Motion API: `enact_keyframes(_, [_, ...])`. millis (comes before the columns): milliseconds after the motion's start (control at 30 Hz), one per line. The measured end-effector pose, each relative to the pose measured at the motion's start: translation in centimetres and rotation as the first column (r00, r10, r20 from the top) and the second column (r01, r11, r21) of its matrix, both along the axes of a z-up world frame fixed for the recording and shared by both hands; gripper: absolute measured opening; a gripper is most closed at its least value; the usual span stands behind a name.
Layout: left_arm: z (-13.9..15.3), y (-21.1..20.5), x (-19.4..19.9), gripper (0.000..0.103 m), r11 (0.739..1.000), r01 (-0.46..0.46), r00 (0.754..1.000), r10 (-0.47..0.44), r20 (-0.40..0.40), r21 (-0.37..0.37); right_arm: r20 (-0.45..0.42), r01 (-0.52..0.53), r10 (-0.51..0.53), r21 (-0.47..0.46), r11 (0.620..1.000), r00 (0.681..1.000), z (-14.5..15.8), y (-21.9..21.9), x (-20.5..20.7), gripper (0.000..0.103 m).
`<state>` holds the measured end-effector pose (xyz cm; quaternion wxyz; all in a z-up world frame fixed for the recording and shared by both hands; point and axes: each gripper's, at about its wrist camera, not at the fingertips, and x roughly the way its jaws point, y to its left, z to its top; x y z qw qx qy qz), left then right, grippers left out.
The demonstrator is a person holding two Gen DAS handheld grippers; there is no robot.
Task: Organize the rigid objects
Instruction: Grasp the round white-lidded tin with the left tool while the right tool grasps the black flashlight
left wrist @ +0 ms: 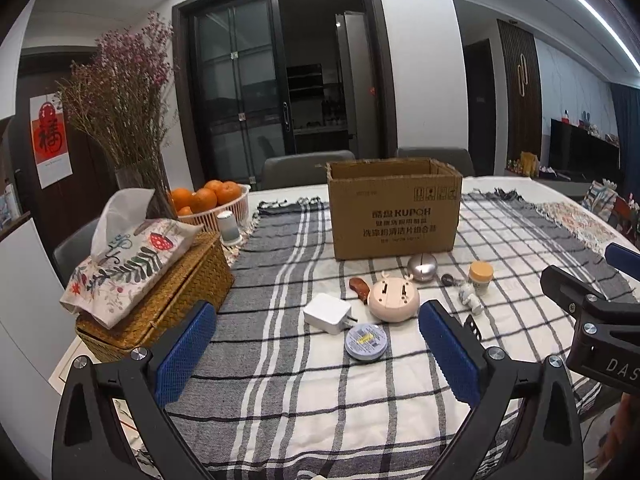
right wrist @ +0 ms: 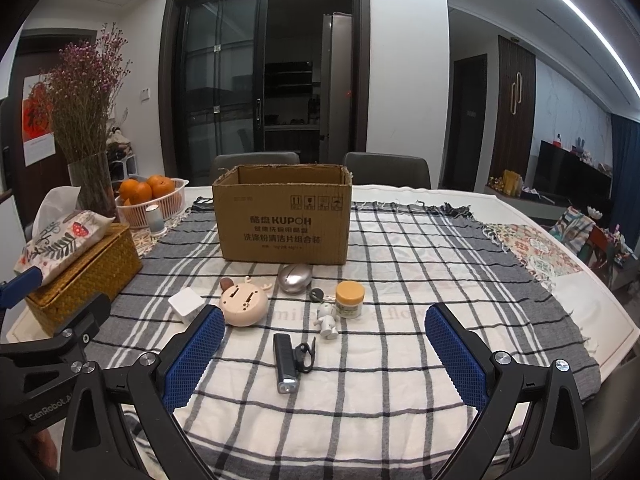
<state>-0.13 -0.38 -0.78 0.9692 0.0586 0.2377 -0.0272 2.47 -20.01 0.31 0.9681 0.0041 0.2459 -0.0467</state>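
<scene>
An open cardboard box (left wrist: 394,210) (right wrist: 285,218) stands on the checked tablecloth. In front of it lie a white charger (left wrist: 327,313) (right wrist: 186,304), a pink round deer-shaped case (left wrist: 393,296) (right wrist: 243,304), a round tin (left wrist: 365,341), a silver egg-shaped object (left wrist: 422,267) (right wrist: 294,277), a small yellow-lidded jar (left wrist: 480,277) (right wrist: 349,299), a white figurine keychain (left wrist: 469,298) (right wrist: 328,320) and a black flashlight (right wrist: 283,362). My left gripper (left wrist: 316,356) is open and empty, just short of the charger and tin. My right gripper (right wrist: 326,356) is open and empty around the flashlight's near end.
A wicker box (left wrist: 160,304) (right wrist: 86,276) with a tissue pouch sits at the left. Behind it are a basket of oranges (left wrist: 208,200) (right wrist: 150,196) and a vase of dried flowers (left wrist: 120,112) (right wrist: 90,184). Chairs stand behind the table.
</scene>
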Motion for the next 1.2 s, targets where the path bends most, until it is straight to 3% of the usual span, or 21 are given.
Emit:
enact_keyframes(267, [-2.5, -0.6, 2.0, 0.103, 0.998, 0.052, 0.996, -0.049, -0.079, 0.032, -0.1, -0.065, 0.072, 0.065, 0.996, 0.992, -2.1, -0.5, 2.5, 0.1])
enact_keyframes(600, [-5.3, -1.2, 4.9, 0.098, 0.99, 0.131, 0.981, -0.123, -0.149, 0.047, -0.245, -0.132, 0.166, 0.149, 0.98, 0.955, -5.8, -0.5, 6.5, 0.077])
enact_keyframes(900, [-7.2, -1.7, 7.7, 0.091, 0.984, 0.178, 0.956, -0.169, -0.241, 0.017, -0.344, -0.17, 0.245, 0.234, 0.957, 0.907, -8.5, -0.2, 9.5, 0.06])
enact_keyframes(1200, [-9.1, -2.0, 9.9, 0.085, 0.978, 0.207, 0.933, -0.204, -0.296, -0.02, -0.416, -0.163, 0.256, 0.247, 0.955, 0.872, -10.7, -0.3, 11.6, 0.054])
